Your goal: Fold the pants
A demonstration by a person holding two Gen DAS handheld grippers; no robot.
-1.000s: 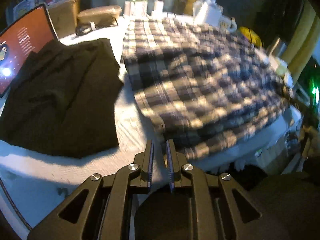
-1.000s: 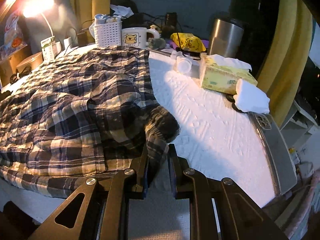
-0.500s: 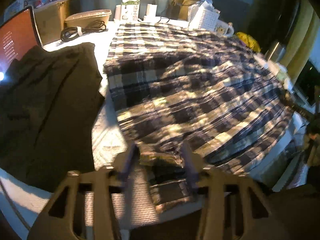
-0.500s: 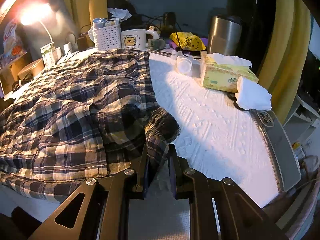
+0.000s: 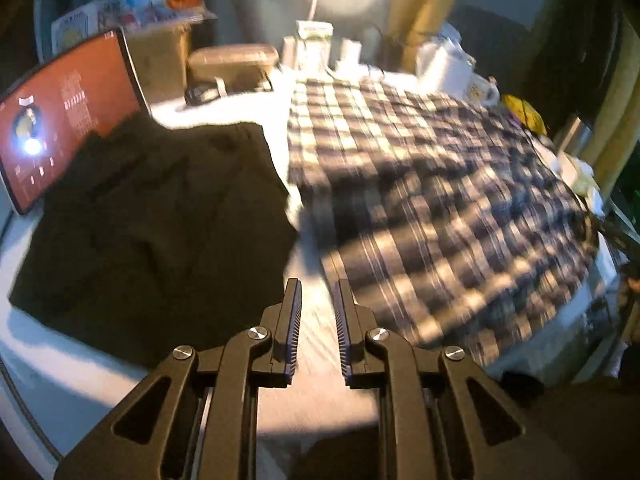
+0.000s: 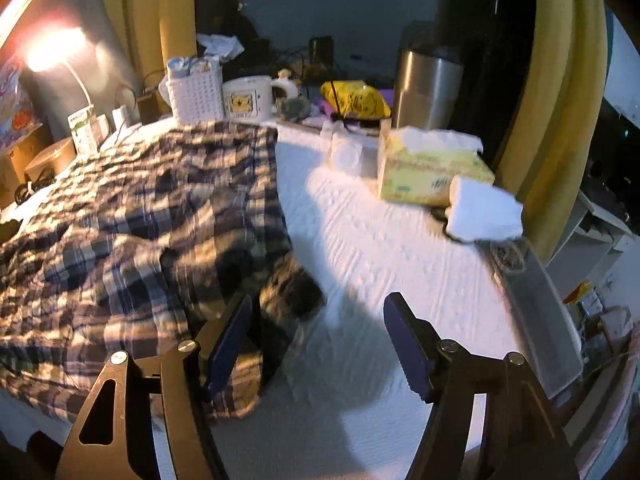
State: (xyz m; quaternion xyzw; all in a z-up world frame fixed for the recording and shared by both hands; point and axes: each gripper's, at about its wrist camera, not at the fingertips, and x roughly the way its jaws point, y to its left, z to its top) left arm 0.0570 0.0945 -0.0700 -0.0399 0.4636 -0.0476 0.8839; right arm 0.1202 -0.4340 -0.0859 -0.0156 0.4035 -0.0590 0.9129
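Observation:
Plaid pants (image 5: 440, 208) lie spread over the white-covered table (image 5: 312, 360), wrinkled and partly doubled over (image 6: 140, 220). My left gripper (image 5: 318, 282) hovers above the bare strip between the pants and a black garment (image 5: 160, 232). Its jaws are closing to a narrow gap with nothing between them. My right gripper (image 6: 319, 298) is opening wide at the pants' near right corner. A bunched plaid fold (image 6: 292, 288) lies loose just inside its left finger (image 6: 232, 332), and no pad presses on it.
A red-lit screen (image 5: 68, 120) stands at the far left behind the black garment. A white basket (image 6: 196, 92), mug (image 6: 248, 98), steel canister (image 6: 428, 92), tissue box (image 6: 432, 172) and folded white cloth (image 6: 484, 212) line the back and right. The table's edge (image 6: 540, 320) runs close on the right.
The right gripper, shut on the plaid fold until half a second ago, has opened wide and let it go. The left gripper opened over the plaid hem, then drew off it and narrowed empty.

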